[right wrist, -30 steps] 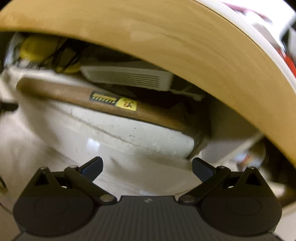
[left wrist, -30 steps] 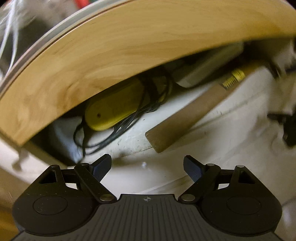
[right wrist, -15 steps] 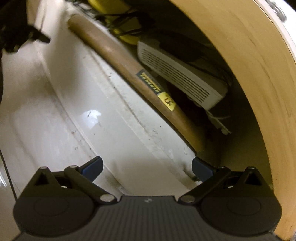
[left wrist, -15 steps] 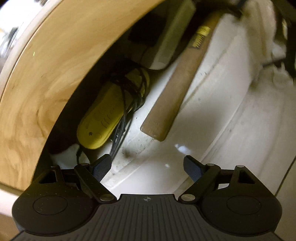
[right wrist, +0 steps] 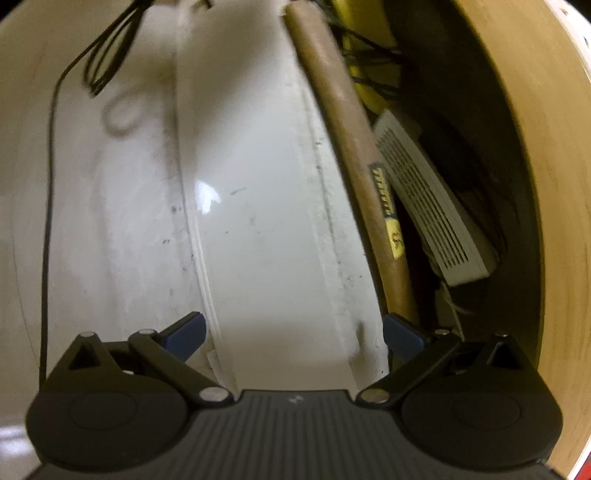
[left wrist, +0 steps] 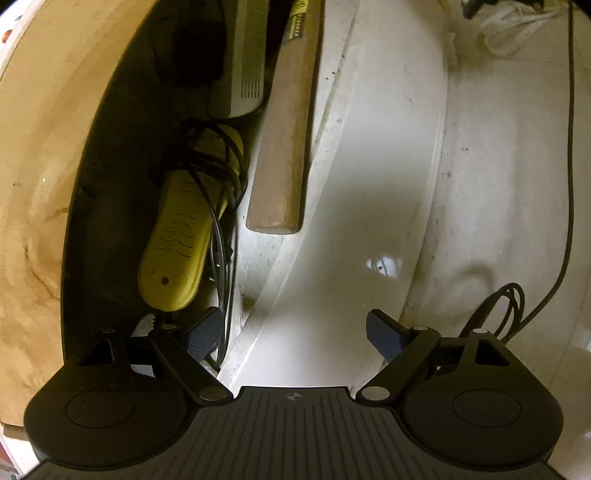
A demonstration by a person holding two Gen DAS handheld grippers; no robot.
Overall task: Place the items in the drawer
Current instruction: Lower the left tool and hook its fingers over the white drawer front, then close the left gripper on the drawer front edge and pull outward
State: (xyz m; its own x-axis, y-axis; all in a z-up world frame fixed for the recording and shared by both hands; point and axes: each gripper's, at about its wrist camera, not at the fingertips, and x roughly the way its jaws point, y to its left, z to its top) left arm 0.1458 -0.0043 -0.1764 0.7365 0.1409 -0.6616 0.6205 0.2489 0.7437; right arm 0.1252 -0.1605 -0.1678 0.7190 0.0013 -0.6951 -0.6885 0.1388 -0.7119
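The drawer is open a narrow gap under the wooden tabletop [left wrist: 33, 155]; its white front panel [left wrist: 354, 206] fills the middle of both views. Inside lie a wooden hammer handle [left wrist: 286, 147] with a yellow label, a yellow device [left wrist: 181, 236] wrapped in black cord, and a white vented box [left wrist: 245, 62]. The handle [right wrist: 354, 122] and white box [right wrist: 432, 206] also show in the right wrist view. My left gripper [left wrist: 293, 334] is open and empty over the drawer front. My right gripper [right wrist: 291, 334] is open and empty, straddling the drawer front.
A black cable [left wrist: 554, 258] loops over the white surface beside the drawer, and also shows in the right wrist view [right wrist: 48, 206]. White cloth or cord [left wrist: 517, 26] lies at the far end. The wooden tabletop [right wrist: 546, 184] overhangs the drawer closely.
Both grippers have swung round so the drawer now runs lengthwise up the views; they sit closer over its front panel. Both stay open and empty.
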